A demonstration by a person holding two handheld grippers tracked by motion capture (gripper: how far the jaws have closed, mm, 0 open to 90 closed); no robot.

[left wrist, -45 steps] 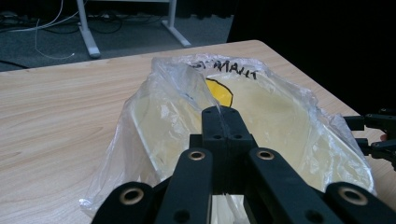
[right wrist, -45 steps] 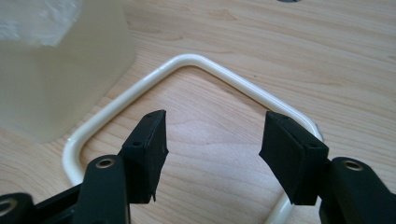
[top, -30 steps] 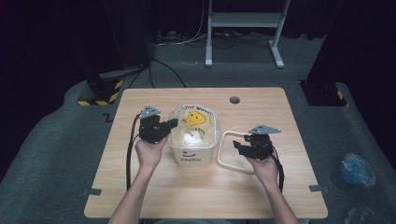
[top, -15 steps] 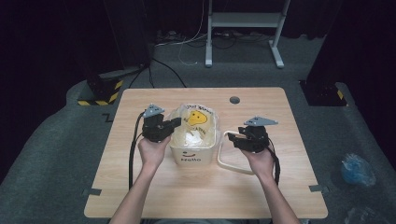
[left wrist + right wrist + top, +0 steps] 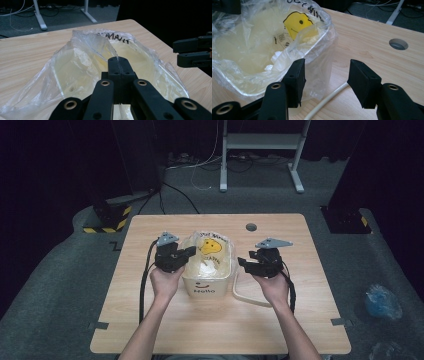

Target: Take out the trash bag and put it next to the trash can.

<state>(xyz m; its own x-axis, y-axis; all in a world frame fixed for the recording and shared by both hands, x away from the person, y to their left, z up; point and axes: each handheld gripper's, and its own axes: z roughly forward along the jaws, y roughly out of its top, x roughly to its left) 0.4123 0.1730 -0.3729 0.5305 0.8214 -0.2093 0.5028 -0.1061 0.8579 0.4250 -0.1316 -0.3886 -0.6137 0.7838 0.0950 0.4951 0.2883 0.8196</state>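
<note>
High view: cream bin (image 5: 207, 279) stood at bench (image 5: 150, 330) centre, lined with clear plastic bag (image 5: 200, 242) bearing a yellow smiley print (image 5: 211, 245). Left hand-held gripper (image 5: 181, 254) clamped shut on the bag's left rim, as one second earlier. Left gripper view: jaws pressed together on a fold of bag film (image 5: 95, 47) above the bin opening. Right hand-held gripper (image 5: 245, 265) moved left since the earlier frame, from well apart to just beside the bin's right wall. Right gripper view: jaws set wide, holding nothing; one jaw placed against the bag-covered bin corner (image 5: 322, 50), the other over bare bench. Cream handle loop (image 5: 250, 297) lay on the bench right of the bin, passing below the right hand-held gripper (image 5: 325, 80). Round hole (image 5: 251, 227) located in the bench behind the bin.
</note>
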